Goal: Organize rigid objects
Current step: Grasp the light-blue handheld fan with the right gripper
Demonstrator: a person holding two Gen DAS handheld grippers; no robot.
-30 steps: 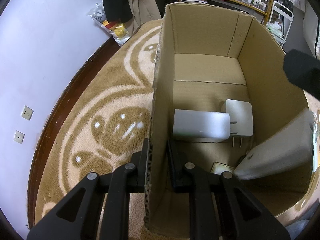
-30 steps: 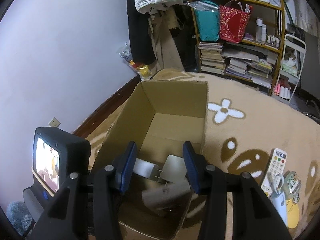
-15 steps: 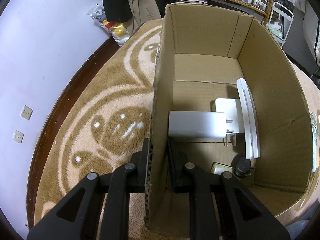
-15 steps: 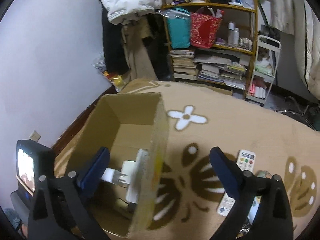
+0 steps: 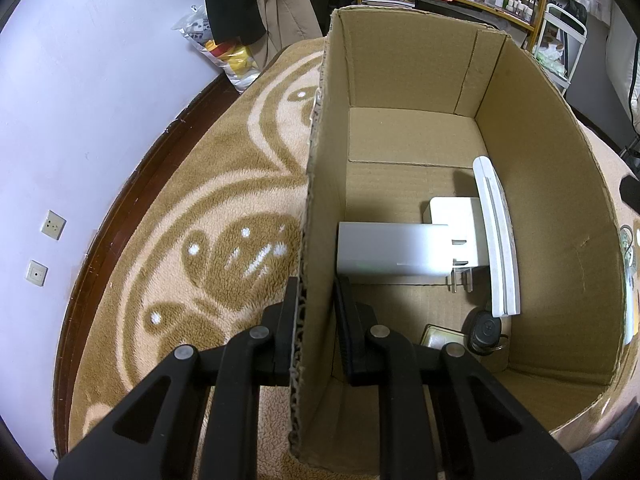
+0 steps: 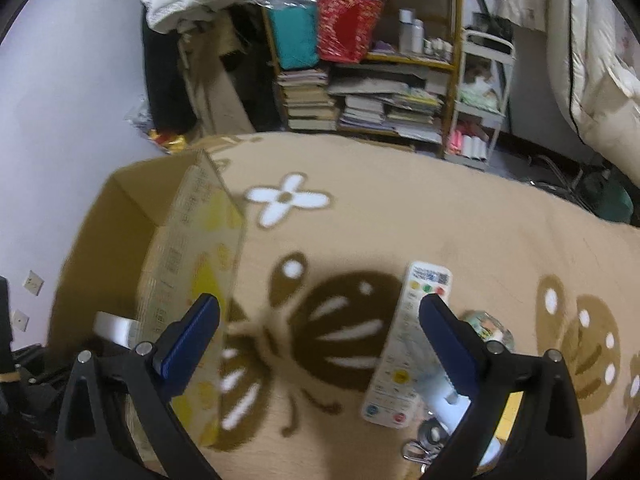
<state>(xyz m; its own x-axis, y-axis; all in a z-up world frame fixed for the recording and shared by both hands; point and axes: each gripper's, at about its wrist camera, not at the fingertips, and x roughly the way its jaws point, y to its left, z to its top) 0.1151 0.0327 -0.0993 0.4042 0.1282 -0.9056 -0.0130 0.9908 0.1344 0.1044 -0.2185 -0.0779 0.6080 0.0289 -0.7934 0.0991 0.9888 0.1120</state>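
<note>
A tan carpet (image 6: 400,220) with white flowers and brown swirls covers the floor. At twelve o'clock stands a wooden bookshelf (image 6: 454,60), holding a teal bag (image 6: 294,36), a red bag (image 6: 346,28) and stacked books (image 6: 312,100). Dark coats (image 5: 232,0) hang at eleven o'clock against the lilac wall (image 5: 80,60), which carries two sockets (image 5: 53,224) at nine o'clock.

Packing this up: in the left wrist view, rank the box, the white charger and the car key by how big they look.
1. box
2. white charger
3. car key
The gaps are clear despite differing nearness.
</note>
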